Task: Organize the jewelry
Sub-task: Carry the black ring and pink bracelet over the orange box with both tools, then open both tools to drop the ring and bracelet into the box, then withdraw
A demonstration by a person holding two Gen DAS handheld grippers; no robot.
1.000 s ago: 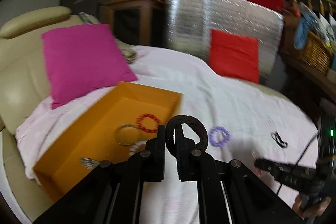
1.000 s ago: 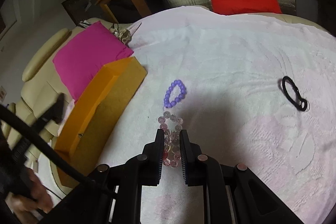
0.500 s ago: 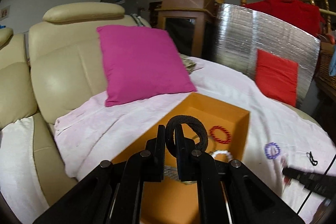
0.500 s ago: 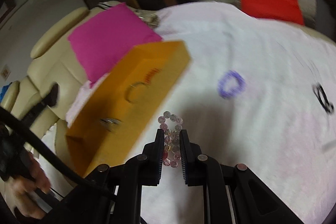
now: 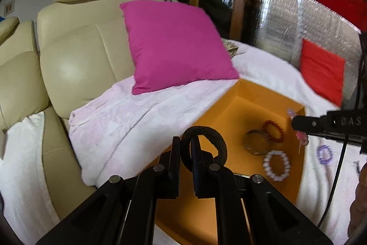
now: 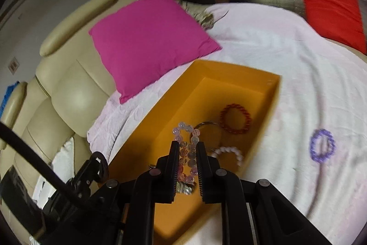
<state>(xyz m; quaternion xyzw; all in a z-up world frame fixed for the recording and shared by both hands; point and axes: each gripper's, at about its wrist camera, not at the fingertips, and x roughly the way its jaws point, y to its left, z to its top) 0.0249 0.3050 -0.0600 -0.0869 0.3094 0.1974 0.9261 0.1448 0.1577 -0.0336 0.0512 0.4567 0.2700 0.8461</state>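
My left gripper (image 5: 185, 144) is shut on a black hair tie (image 5: 206, 144) and holds it above the near left edge of the orange box (image 5: 231, 93). My right gripper (image 6: 187, 146) is shut on a pink clear bead bracelet (image 6: 187, 148) and holds it over the orange box (image 6: 206, 68). Inside the box lie a red bead bracelet (image 6: 235, 118), a white bead bracelet (image 6: 227, 153) and a metal ring (image 5: 255, 145). A purple bead bracelet (image 6: 321, 145) lies on the white cloth right of the box.
A magenta pillow (image 5: 174, 43) leans on the beige sofa (image 5: 78, 56) behind the box. A red cushion (image 6: 332, 10) stands against a silver foil panel (image 5: 298, 22) at the back right. White cloth (image 6: 298, 49) covers the surface.
Both grippers have swung left toward the orange box. The right gripper, carrying the pink bracelet, now hangs over the box interior. The left gripper still holds the black tie.
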